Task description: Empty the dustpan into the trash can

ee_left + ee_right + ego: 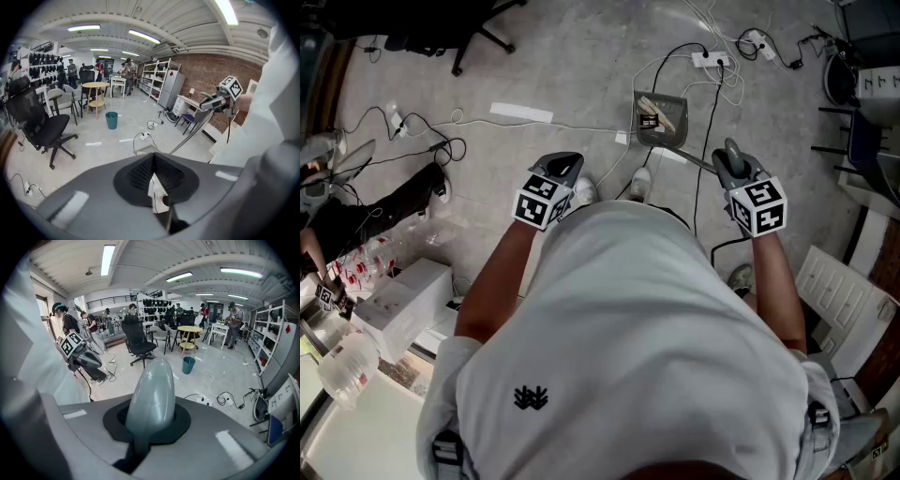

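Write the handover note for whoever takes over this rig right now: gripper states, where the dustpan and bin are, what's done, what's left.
The right gripper is shut on the top of the dustpan handle.
The left gripper has its jaws together and holds nothing.
The dustpan hangs low ahead of the person's feet with scraps inside. I cannot tell if it touches the floor.
The trash can, teal, stands across the room by a round table.
Done: handle gripped.
Left: carry the pan to the can and tip it out.
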Demonstrator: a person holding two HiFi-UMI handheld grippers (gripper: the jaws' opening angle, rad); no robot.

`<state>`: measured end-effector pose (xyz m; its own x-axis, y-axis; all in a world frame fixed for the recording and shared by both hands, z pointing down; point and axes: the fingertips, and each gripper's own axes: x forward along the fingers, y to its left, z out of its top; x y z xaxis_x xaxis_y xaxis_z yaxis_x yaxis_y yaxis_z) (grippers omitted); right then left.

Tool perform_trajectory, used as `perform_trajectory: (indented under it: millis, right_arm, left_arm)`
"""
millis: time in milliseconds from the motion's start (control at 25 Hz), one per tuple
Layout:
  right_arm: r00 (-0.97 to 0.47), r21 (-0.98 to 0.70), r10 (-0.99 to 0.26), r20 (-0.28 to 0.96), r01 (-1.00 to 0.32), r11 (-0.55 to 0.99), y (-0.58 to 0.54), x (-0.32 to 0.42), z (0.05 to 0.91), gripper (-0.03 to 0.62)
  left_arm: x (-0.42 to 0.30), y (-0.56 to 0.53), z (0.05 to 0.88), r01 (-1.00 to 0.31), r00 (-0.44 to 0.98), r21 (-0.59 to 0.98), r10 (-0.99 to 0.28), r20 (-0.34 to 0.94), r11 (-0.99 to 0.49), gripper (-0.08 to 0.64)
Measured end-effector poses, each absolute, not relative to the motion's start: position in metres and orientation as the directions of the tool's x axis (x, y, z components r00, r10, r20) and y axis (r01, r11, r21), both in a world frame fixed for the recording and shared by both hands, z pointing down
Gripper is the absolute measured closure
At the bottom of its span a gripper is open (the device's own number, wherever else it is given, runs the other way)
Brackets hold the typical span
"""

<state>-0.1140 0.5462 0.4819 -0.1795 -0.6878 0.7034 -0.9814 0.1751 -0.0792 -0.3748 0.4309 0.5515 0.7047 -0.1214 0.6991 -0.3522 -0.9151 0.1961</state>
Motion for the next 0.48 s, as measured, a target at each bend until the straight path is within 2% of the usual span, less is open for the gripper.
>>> perform_trajectory:
  millis: [280,480]
  right_arm:
    - [-0.196,-0.063,-0.680,0.707,-0.975,0.215,0.560,-0.076,0.489,0.583]
    - [-0.196,-0.078,-0.685,0.702,-0.977,0.199,0.552,-0.049,0.493,0.583]
  left_arm:
    - [-0.316,0.452,0.537,-0.255,0.685,0.079,-0.123,0.718,-0.964,0.504]
    - [-0.277,0.452,0.522,-0.251,0.704,0.118,-0.098,0.703,-0.961,0.504]
